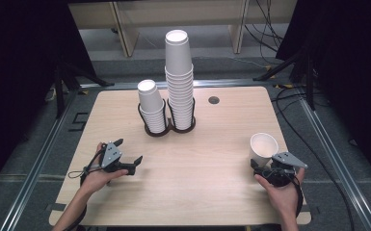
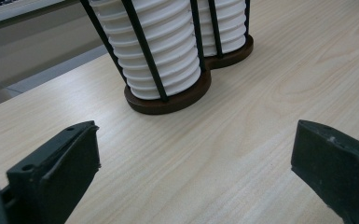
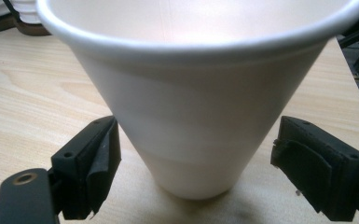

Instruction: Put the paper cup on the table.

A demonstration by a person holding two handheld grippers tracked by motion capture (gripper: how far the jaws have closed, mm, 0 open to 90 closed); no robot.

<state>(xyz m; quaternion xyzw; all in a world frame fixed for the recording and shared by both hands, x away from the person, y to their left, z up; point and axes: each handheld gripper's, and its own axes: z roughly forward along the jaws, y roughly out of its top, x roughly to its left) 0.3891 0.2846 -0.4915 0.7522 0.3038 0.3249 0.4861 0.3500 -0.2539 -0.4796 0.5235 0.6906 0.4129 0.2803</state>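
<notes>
A single white paper cup stands upright on the table near its right edge. My right gripper is open, with one jaw on each side of the cup's lower part; the right pad stands clear of the wall. My left gripper rests on the left of the table, open and empty, facing the cup holder. That dark double holder carries a short stack of cups and a tall stack.
The wooden table has a round cable hole behind the holder. Bare wood lies between my two grippers. Black stands and cables sit on the floor beyond the far edge.
</notes>
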